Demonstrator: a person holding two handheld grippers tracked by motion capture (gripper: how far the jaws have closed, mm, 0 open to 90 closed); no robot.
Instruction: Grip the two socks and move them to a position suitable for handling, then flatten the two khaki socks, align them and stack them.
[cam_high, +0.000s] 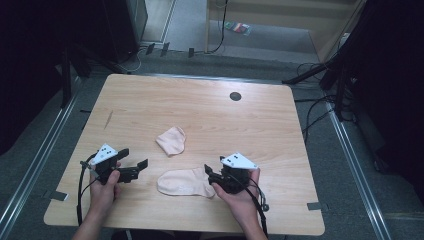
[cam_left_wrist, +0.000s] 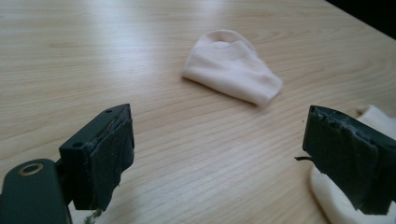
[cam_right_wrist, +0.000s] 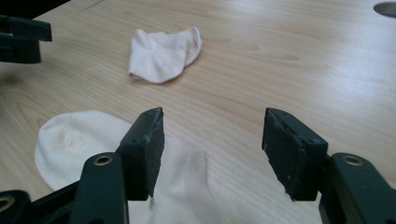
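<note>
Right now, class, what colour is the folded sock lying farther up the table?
The folded sock is plain pale peach-cream, without pattern. The left gripper view shows it best.

light wood tabletop, rounded corners, small dark round hole near the far edge. two pale peach socks on it: a bunched-up one around the middle, a flat one toward the near edge.
</note>
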